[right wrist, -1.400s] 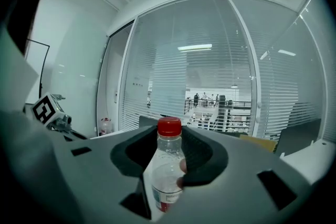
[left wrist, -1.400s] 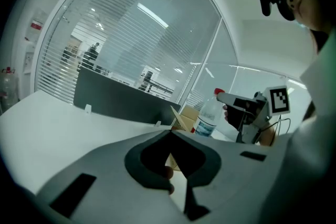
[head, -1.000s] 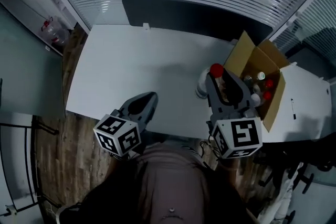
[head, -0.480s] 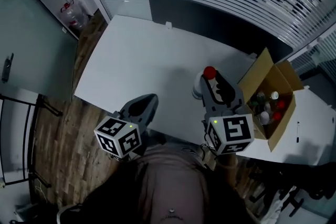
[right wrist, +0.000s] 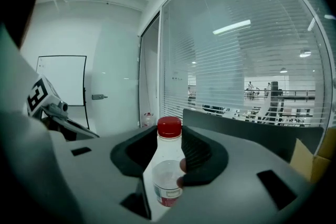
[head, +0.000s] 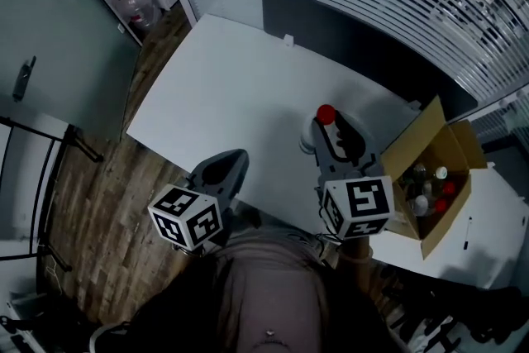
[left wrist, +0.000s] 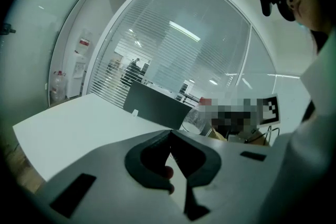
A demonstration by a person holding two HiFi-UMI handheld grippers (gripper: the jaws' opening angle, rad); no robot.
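Observation:
My right gripper is shut on a clear plastic bottle with a red cap; the bottle stands upright between the jaws over the white table. In the right gripper view the red cap rises above the dark jaw pads. My left gripper hangs at the table's near edge, jaws closed together with nothing between them. The right gripper's marker cube and the left one's cube sit close to my body.
An open cardboard box with several red- and white-capped bottles stands at the table's right end. A dark panel runs along the table's far edge, with slatted glass walls behind. Wooden floor lies to the left.
The right gripper has carried the bottle leftward, away from the cardboard box and over the table's middle. The left gripper has stayed near my body, shut.

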